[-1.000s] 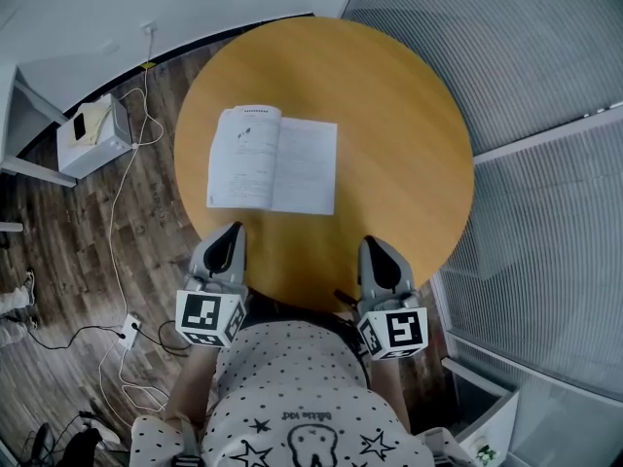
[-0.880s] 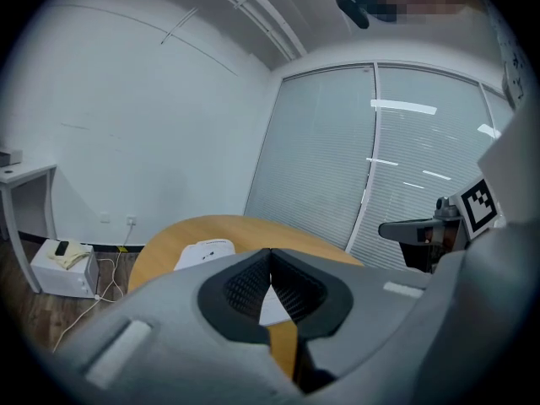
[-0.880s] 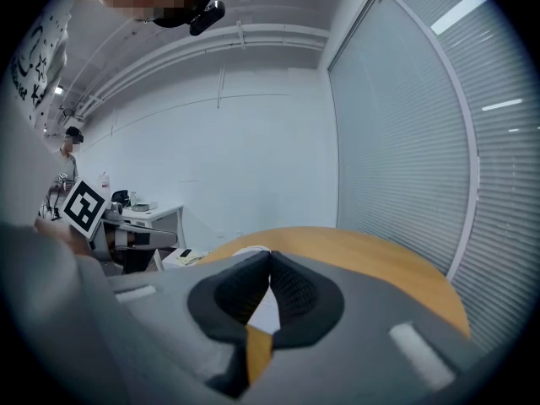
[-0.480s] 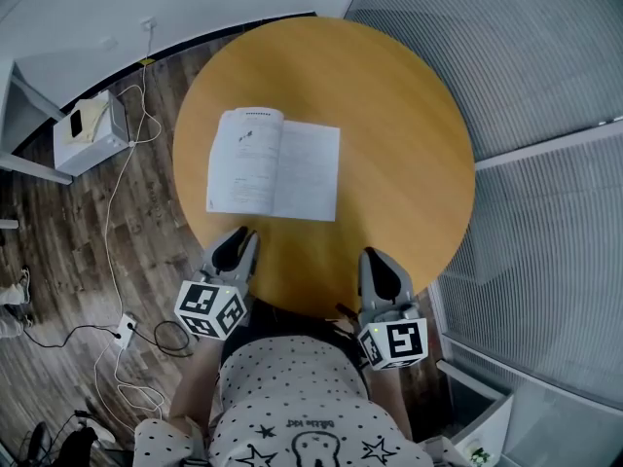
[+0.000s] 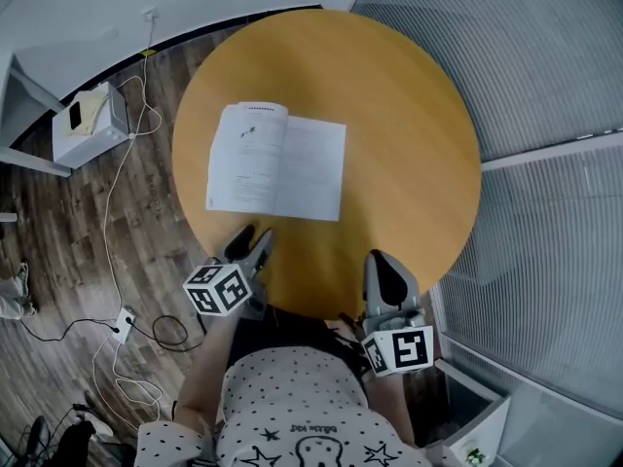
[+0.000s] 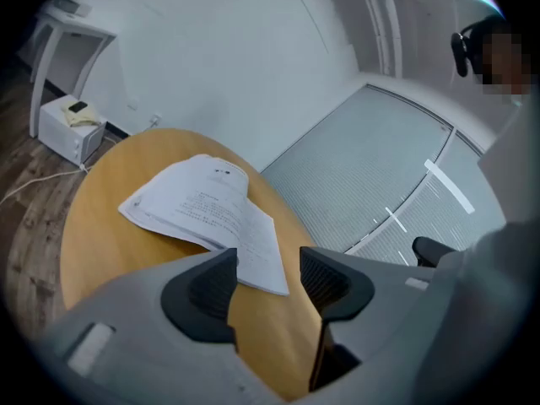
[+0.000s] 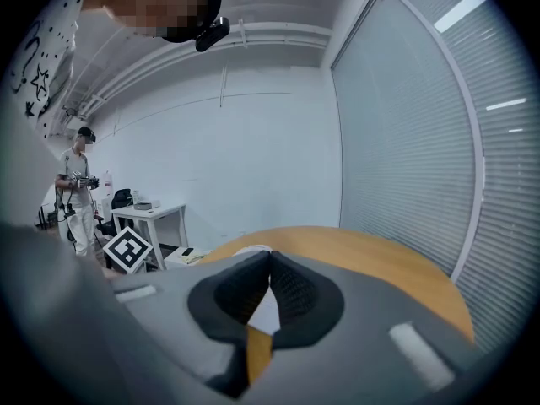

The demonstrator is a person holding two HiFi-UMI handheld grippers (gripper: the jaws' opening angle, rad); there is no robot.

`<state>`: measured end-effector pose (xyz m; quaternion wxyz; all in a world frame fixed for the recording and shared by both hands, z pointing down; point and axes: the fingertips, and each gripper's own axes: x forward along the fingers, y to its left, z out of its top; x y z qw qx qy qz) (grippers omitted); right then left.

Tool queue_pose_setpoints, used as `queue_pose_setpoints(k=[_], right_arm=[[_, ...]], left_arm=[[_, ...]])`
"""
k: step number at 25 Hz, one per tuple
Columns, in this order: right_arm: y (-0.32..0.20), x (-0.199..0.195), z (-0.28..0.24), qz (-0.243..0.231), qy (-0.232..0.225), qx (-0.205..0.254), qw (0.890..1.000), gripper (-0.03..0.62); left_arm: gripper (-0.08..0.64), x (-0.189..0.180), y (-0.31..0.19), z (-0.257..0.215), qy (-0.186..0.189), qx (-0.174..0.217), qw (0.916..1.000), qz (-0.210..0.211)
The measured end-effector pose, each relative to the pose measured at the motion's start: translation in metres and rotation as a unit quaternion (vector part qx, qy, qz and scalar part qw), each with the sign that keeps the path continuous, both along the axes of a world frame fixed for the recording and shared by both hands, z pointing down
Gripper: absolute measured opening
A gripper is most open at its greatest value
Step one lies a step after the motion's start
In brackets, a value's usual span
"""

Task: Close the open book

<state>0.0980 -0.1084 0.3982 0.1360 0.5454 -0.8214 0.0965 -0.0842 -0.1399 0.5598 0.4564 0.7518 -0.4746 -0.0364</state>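
Beside the round wooden surface (image 5: 399, 115), a white box (image 5: 90, 132) and a trailing white cable (image 5: 108, 227) lie on the plank floor (image 5: 58, 241).

The round wooden bench (image 5: 409, 115) carries one open book (image 5: 276, 161). It lies flat, white printed pages up, left of the bench's middle with its left page near the rim. Beside the bench, the dark plank floor (image 5: 58, 232) bears a white box (image 5: 90, 129) and a trailing white cable (image 5: 110, 224).

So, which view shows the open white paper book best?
The head view: the open white paper book shows whole. The left gripper view shows it slanted, partly behind a jaw; the right gripper view, only a white sliver.
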Motion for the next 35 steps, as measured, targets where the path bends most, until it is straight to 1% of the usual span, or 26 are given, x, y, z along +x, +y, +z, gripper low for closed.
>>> queue_pose_setpoints(k=[2, 4, 6, 9, 10, 14, 17, 20, 25, 31, 35], right_arm=[[0.001, 0.002, 0.003, 0.000, 0.001, -0.004, 1.000, 0.005], [0.002, 0.003, 0.006, 0.000, 0.002, -0.007, 1.000, 0.005], [0.003, 0.004, 0.008, 0.001, 0.003, -0.010, 1.000, 0.005], [0.004, 0.004, 0.010, 0.002, 0.004, -0.014, 1.000, 0.005], [0.004, 0.004, 0.011, 0.002, 0.007, -0.013, 1.000, 0.005], [0.007, 0.006, 0.011, -0.004, 0.031, -0.008, 0.999, 0.005], [0.007, 0.005, 0.012, -0.006, 0.034, -0.008, 0.999, 0.005], [0.006, 0.004, 0.013, -0.006, 0.034, -0.010, 0.999, 0.005], [0.005, 0.007, 0.015, -0.006, 0.035, -0.013, 0.999, 0.005], [0.002, 0.007, 0.017, -0.006, 0.035, -0.017, 0.999, 0.005], [0.002, 0.009, 0.018, -0.004, 0.036, -0.018, 0.999, 0.005]], left_arm=[[0.253, 0.001, -0.004, 0.012, 0.018, -0.016, 0.9997, -0.008], [0.258, 0.000, -0.008, 0.022, 0.038, -0.031, 0.9986, -0.018], [0.270, -0.003, -0.012, 0.033, 0.067, -0.049, 0.9960, -0.034], [0.272, -0.007, -0.017, 0.043, 0.126, -0.074, 0.9870, -0.067], [0.273, -0.009, -0.018, 0.046, 0.141, -0.079, 0.9839, -0.076], [0.276, -0.013, -0.025, 0.057, 0.174, -0.091, 0.9750, -0.104], [0.276, -0.016, -0.030, 0.066, 0.185, -0.099, 0.9700, -0.122], [0.276, -0.020, -0.037, 0.072, 0.183, -0.102, 0.9684, -0.136], [0.276, -0.028, -0.047, 0.075, 0.194, -0.101, 0.9629, -0.158], [0.276, -0.045, -0.059, 0.078, 0.211, -0.096, 0.9539, -0.191], [0.276, -0.056, -0.061, 0.085, 0.210, -0.101, 0.9503, -0.206]])
